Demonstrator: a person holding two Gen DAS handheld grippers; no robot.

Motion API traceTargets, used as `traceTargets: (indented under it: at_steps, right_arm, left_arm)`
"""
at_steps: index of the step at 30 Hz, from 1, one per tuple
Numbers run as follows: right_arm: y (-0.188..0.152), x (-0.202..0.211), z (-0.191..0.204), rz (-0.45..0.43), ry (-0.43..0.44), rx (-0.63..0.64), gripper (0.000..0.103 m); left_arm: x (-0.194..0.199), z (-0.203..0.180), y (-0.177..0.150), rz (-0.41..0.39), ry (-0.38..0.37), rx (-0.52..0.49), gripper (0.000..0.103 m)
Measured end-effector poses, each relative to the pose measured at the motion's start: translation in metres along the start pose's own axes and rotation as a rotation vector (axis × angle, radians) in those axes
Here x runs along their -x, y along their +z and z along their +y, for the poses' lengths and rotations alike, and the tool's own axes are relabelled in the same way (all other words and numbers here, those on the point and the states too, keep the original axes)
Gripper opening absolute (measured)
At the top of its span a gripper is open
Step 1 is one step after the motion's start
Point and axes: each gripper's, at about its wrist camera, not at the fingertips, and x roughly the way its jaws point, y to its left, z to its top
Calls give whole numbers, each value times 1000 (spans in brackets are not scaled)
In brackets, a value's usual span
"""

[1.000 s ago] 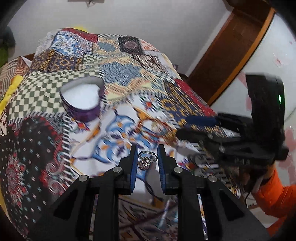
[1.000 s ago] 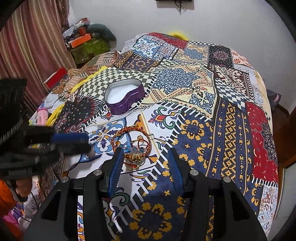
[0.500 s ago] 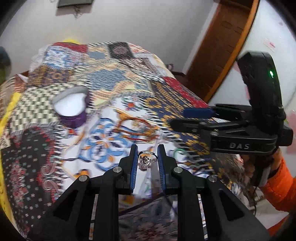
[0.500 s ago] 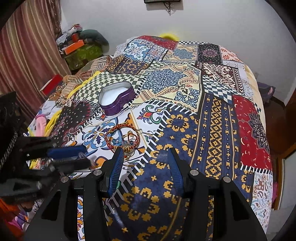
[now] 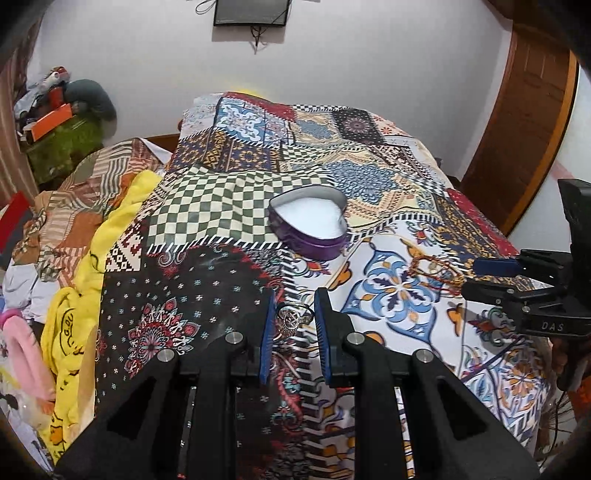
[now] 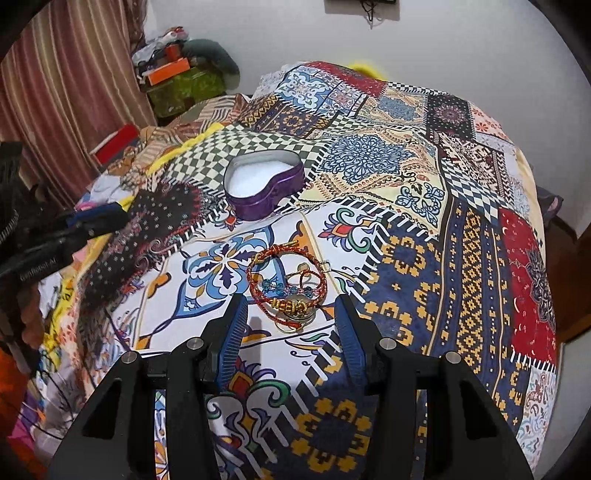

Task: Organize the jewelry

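A bed [image 6: 461, 236] spread with a patchwork cover of checks, florals and geometric panels carries everything; behind it stands a white wall [image 5: 369, 55] with a dark mounted screen [image 5: 251, 11], a striped curtain [image 6: 66, 85] on one side and a wooden door frame [image 5: 517, 122] on the other. Yellow cloth [image 5: 92, 258] lies bunched along the bed's left edge.

The left hand-held gripper [image 5: 294, 317] pinches a silver ring [image 5: 293, 318] between its blue pads, above the dark floral patch; the ring's decorated face is turned toward the camera, its band running across from pad to pad.

The heart-shaped purple tin [image 6: 264, 184] sits open near the middle of the bed (white lining showing), its point aimed toward the bed's right edge in the left view.

The right hand-held gripper [image 6: 291, 314] is spread wide, hovering over a heap of red corded bracelets [image 6: 288, 288] with gold and blue beads, which lies on the cover between its fingers.
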Motion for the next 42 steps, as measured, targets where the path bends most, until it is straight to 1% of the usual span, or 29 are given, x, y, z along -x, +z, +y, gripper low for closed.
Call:
traceTargets:
  at_steps: [2,4,8,10,15,17,18,20,21,23,26,31,36,42]
  right_arm:
    - [1,-3,2,10,-11,10,40]
    - [3,-6,3,23,-26,20,31]
    - [5,-5,2,14,-30,11,29]
    - [6,-3,4,2,-53,27,27]
    - [8,-7,10,19,-42,69,26]
    - [9,-12,13,29,-39,82,19]
    - [10,-15,14,37,-36,87,13]
    - [11,-17,13,42,-26,83,10]
    - [12,-16,12,40,-18,76,7]
    - [13,-15,10,40,0,63,7]
    - [13,-11,8,29,4,40,7]
    - [19,6,6,-20,9,10,7]
    - [31,25,3,-82,-2,-2,7]
    - [47,36,0,-136,-13,-9,7]
  left_arm:
    - [-3,2,-3,5,-7,8,20]
    - [-7,2,-6,11,-15,13,20]
    - [-13,-2,-10,21,-30,13,20]
    - [-15,-3,-11,22,-32,10,20]
    - [-16,-4,-12,23,-38,12,20]
    - [-16,-5,-14,24,-40,12,20]
    - [-16,-5,-14,24,-38,11,20]
    - [-16,-5,-16,26,-35,9,20]
    - [-16,-5,-16,27,-35,9,20]
    - [-16,-4,-16,30,-38,12,20]
    - [-14,-4,-16,26,-35,8,20]
    - [-8,-5,-10,3,-33,2,20]
    - [0,-8,1,-33,-29,-10,20]
    - [11,-9,18,-85,-31,-12,20]
